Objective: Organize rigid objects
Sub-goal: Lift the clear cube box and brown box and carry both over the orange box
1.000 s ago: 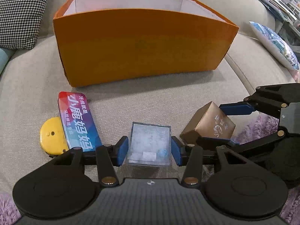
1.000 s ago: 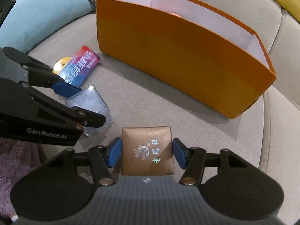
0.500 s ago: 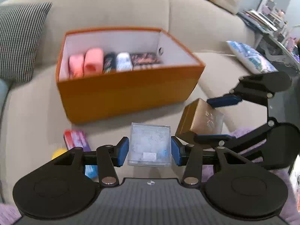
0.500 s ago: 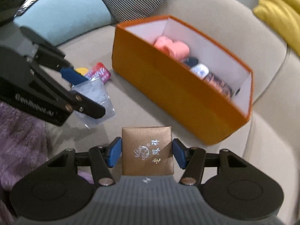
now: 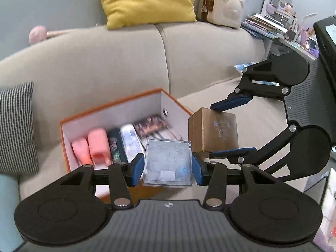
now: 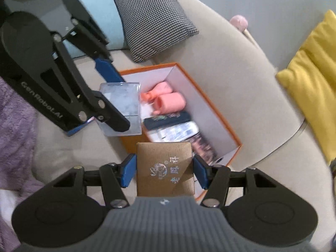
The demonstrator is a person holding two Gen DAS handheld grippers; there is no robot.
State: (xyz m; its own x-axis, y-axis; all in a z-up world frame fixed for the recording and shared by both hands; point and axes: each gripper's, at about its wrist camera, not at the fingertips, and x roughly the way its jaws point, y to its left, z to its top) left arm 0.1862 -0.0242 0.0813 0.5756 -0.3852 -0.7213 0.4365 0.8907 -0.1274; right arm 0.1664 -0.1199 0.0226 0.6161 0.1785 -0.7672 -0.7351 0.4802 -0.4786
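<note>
My left gripper [image 5: 168,169] is shut on a clear plastic box [image 5: 168,161] with whitish contents, held in the air just above the front of the orange box [image 5: 117,105]. The right gripper [image 6: 164,171] is shut on a brown gift box [image 6: 164,169] with silver lettering, also lifted over the orange box [image 6: 212,107]. In the left wrist view the brown box [image 5: 214,130] hangs just right of the clear one, between the right gripper's blue pads [image 5: 231,101]. The right wrist view shows the clear box [image 6: 124,105] at left. Inside the orange box lie pink items [image 5: 92,147], a dark pack and patterned packs.
The orange box stands on a beige sofa [image 5: 105,67]. A houndstooth cushion [image 6: 151,16] and a light blue cushion [image 6: 90,6] lie at its left end, a yellow cushion [image 5: 147,0] and a cream bear-shaped case [image 5: 220,4] on the backrest. Purple fluffy fabric [image 6: 14,113] lies at the front.
Both grippers rose from the sofa seat with their boxes in grip. The view now looks down into the orange box. The colourful pack and yellow item have dropped out of sight.
</note>
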